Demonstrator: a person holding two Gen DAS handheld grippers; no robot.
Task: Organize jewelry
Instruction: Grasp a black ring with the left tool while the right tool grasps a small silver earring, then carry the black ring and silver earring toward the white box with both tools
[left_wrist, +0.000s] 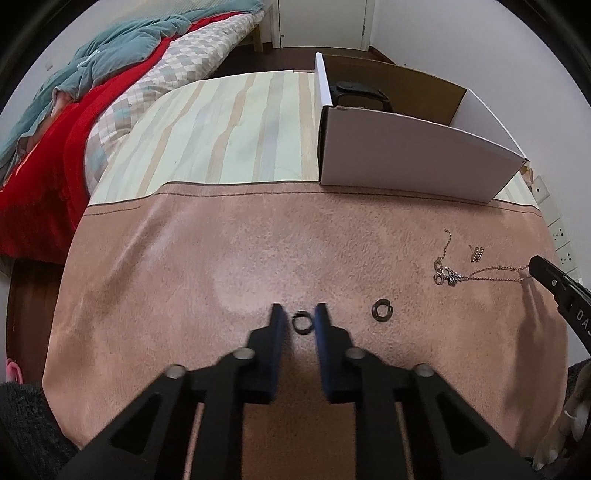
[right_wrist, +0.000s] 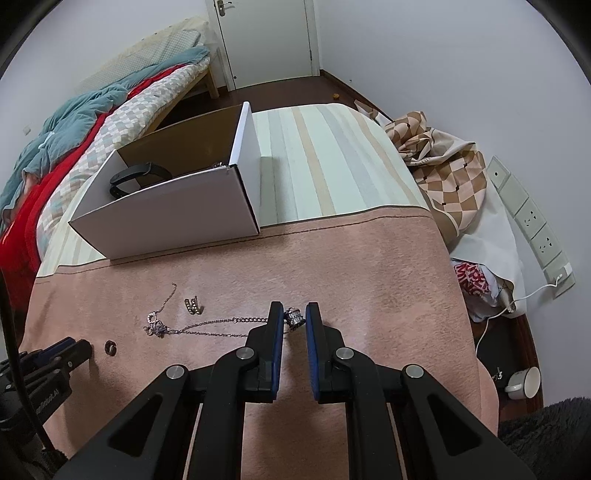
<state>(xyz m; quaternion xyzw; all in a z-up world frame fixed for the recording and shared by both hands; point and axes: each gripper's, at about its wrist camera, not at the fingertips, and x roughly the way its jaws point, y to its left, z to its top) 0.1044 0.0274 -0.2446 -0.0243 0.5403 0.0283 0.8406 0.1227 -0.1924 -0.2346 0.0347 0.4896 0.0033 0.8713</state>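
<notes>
Both grippers work low over the pink cloth (left_wrist: 184, 277). Left gripper (left_wrist: 300, 314): fingers spread, with a small dark ring (left_wrist: 303, 322) lying on the cloth between the tips; contact cannot be confirmed. A second dark ring (left_wrist: 382, 309) lies just to its right. Right gripper (right_wrist: 294, 313): fingers apart, straddling a silver barrel-shaped charm (right_wrist: 294, 316) at the end of a chain necklace (right_wrist: 221, 325) stretched leftward across the cloth. A pair of small earrings (right_wrist: 192, 305) lies near the chain. An open white cardboard box (right_wrist: 166, 218) stands at the cloth's far edge, holding a black wristband (right_wrist: 127, 179).
</notes>
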